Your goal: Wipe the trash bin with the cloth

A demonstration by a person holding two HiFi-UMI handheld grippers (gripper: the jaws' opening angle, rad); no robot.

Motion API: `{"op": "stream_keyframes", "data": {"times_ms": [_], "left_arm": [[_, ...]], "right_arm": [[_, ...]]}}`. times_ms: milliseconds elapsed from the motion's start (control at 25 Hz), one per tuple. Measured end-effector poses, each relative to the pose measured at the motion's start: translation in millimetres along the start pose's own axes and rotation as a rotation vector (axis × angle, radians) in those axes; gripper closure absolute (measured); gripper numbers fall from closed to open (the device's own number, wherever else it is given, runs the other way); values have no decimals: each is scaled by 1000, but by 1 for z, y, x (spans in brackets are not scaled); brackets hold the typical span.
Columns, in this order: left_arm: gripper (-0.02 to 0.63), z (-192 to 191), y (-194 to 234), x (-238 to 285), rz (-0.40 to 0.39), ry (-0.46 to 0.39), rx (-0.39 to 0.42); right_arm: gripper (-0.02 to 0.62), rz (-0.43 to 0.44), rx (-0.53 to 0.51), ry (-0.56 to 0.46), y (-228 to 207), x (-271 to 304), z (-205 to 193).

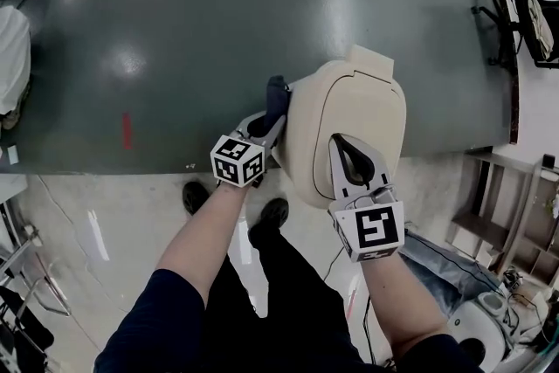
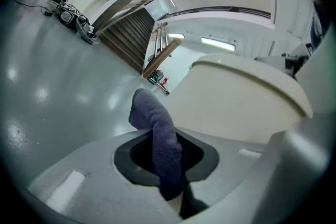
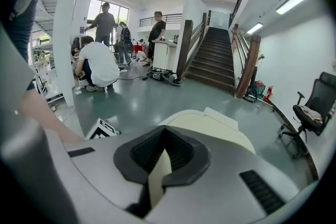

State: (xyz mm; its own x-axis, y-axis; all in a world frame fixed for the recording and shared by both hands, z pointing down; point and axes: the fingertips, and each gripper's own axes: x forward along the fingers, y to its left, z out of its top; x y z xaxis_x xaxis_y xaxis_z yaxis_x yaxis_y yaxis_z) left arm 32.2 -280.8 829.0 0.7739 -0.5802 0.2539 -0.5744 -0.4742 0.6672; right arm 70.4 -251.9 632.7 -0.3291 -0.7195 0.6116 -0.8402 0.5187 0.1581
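A beige trash bin [image 1: 349,113] with a closed lid stands on the floor in front of me. My left gripper [image 1: 272,120] is at the bin's left side, shut on a dark blue cloth [image 1: 278,94]. The cloth's free end sticks up past the jaws and lies against the bin wall. In the left gripper view the cloth [image 2: 157,131] runs between the pads, with the bin [image 2: 236,105] just to the right. My right gripper [image 1: 343,146] rests over the lid's near edge. In the right gripper view a thin cream strip of the bin's edge [image 3: 157,178] is pinched between the shut jaws.
A black office chair [image 1: 534,13] stands at the far right by a curved floor edge. A low metal rack [image 1: 498,196] and white equipment [image 1: 489,319] sit at the right. Stairs [image 3: 215,55] and several people [image 3: 97,63] are farther off. My shoes [image 1: 194,196] are beside the bin.
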Motion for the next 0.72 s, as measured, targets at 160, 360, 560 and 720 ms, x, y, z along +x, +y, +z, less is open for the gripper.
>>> {"op": "stream_keyframes", "data": {"times_ms": [160, 360, 560, 720], "left_arm": [[552, 38, -45, -24, -26, -51, 1], [552, 59, -79, -45, -30, -77, -48], [552, 53, -84, -55, -47, -79, -48], [552, 19, -54, -46, -23, -39, -40]], "right_arm": [[591, 9, -15, 26, 1, 2, -3], [591, 22, -22, 41, 2, 3, -2], [591, 28, -20, 48, 3, 3, 0], [591, 47, -30, 20, 6, 3, 2]]}}
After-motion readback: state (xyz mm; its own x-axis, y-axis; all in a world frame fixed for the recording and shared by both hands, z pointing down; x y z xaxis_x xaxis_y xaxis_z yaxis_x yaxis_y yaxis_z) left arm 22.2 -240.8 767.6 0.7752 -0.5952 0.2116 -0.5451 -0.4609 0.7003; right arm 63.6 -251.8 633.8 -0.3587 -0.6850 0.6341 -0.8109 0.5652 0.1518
